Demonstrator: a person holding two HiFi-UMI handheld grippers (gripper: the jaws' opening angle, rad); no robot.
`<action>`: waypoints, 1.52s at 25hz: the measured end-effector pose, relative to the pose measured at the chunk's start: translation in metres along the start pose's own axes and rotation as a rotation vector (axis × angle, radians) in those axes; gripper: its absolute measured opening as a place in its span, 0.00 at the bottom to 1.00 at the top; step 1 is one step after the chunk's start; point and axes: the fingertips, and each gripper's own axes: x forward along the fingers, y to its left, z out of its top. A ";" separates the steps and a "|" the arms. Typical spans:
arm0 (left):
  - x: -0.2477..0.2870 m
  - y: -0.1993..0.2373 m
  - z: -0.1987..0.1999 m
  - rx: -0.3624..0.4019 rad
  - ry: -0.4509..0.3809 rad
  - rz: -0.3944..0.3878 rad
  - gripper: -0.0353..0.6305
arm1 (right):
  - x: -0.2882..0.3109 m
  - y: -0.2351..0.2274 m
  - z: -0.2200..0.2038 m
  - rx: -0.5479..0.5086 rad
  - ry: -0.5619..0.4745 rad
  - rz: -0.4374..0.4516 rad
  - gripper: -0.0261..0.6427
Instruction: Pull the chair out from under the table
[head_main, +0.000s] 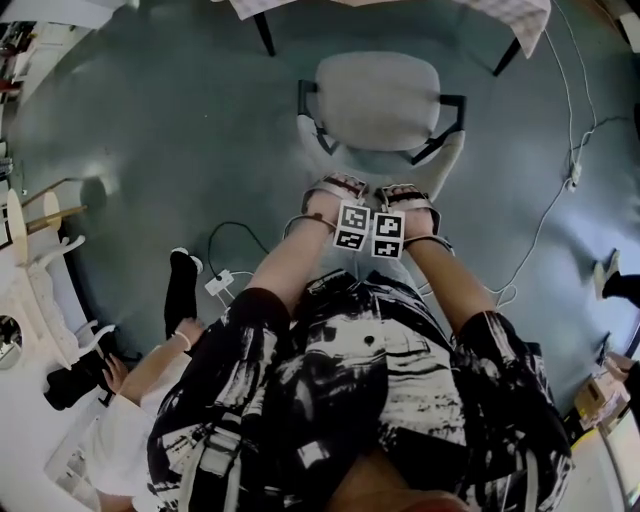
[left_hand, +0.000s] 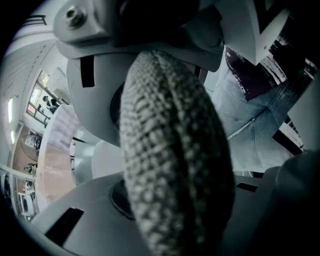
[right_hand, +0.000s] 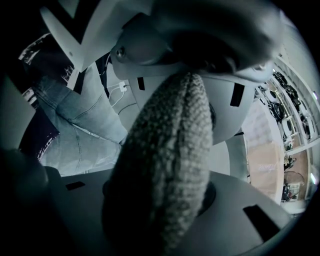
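Both on the chair (head_main: 378, 100), one grip each, side by side on the top edge of the backrest (left_hand: 175, 165).

- Left hand-held gripper (head_main: 335, 188): jaws narrowed to a small gap and clamped on the woven padded edge. Its own view shows fabric filling the gap, pads pressed on both faces.
- Right hand-held gripper (head_main: 405, 195): same. Jaws partly closed and pinching the same backrest edge (right_hand: 165, 165), with fabric between the pads.
- Both point steeply down, marker cubes almost touching each other, the person's forearms running back to the torso.

Chair position: on the blue-grey floor (head_main: 150, 130), backrest toward the person. The seat is fully visible and lies just short of the cloth-covered tabletop (head_main: 500, 12) at the top of the head view, between its two dark legs. A white cable (head_main: 545, 215) trails on the floor to the chair's right.
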 end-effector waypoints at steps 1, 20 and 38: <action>-0.001 -0.005 -0.001 0.003 0.001 -0.001 0.21 | 0.000 0.004 0.003 0.003 0.001 0.000 0.25; -0.003 -0.040 0.002 0.017 0.002 -0.005 0.21 | 0.001 0.033 0.022 0.008 -0.002 -0.016 0.25; -0.019 -0.035 0.004 -0.045 -0.048 0.048 0.36 | -0.019 0.036 0.018 -0.005 -0.076 -0.067 0.37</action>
